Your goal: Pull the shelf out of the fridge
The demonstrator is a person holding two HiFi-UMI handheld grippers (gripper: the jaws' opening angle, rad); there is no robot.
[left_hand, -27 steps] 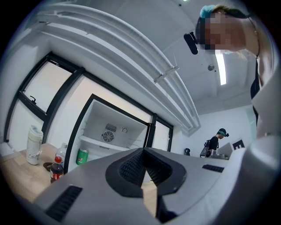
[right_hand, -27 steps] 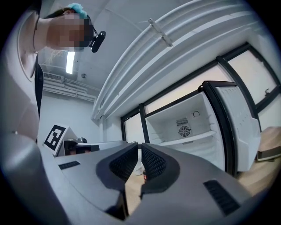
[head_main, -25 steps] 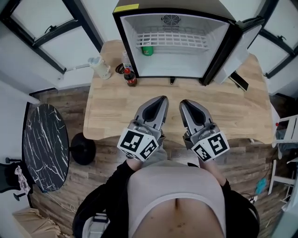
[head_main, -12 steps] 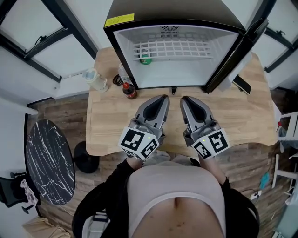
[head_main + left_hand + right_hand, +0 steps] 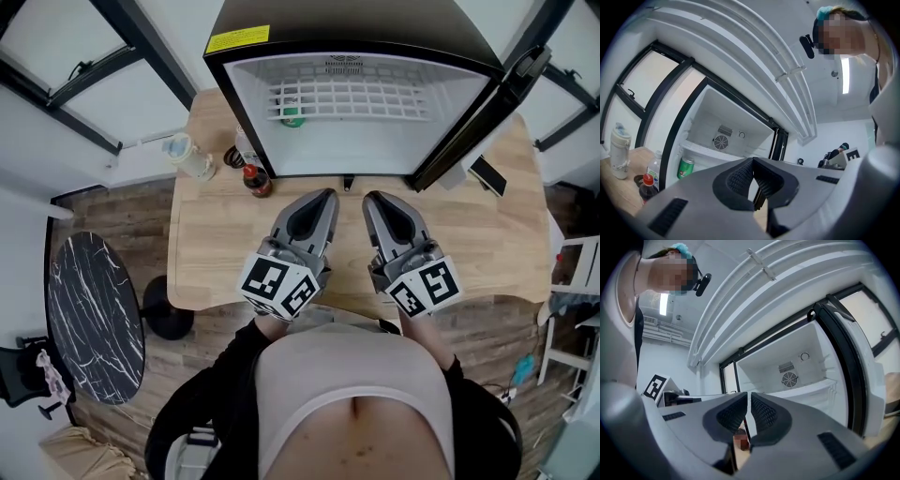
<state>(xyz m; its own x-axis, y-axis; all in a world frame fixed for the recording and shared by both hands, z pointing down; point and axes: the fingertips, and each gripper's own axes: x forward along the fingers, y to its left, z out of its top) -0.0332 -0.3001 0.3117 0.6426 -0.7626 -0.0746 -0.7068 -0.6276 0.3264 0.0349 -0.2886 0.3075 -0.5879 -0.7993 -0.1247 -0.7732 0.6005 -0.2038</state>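
Hovering side by side over the table, the left hand-held gripper and the right hand-held gripper both point at the open fridge. Each has its jaws pressed fully together. In the left gripper view, the ribbed pads meet at the tips with nothing between them. The right gripper view shows the same, pad against pad, with no object caught. Neither hand-held gripper touches the fridge, the table or anything on it. Their tips sit just short of the fridge's front edge.

The white wire shelf is fully inside the fridge, high in the cavity. A green can stands at the shelf's left end. The fridge door is swung wide to the right. A dark bottle with a red cap stands on the table just left of the fridge.

Compared with a second ago, the fridge fills more of the head view and its lower edge sits closer to the tips. The gap between the tips and the opening has therefore shrunk. The jaws were shut then as now, and the shelf and can have not moved.
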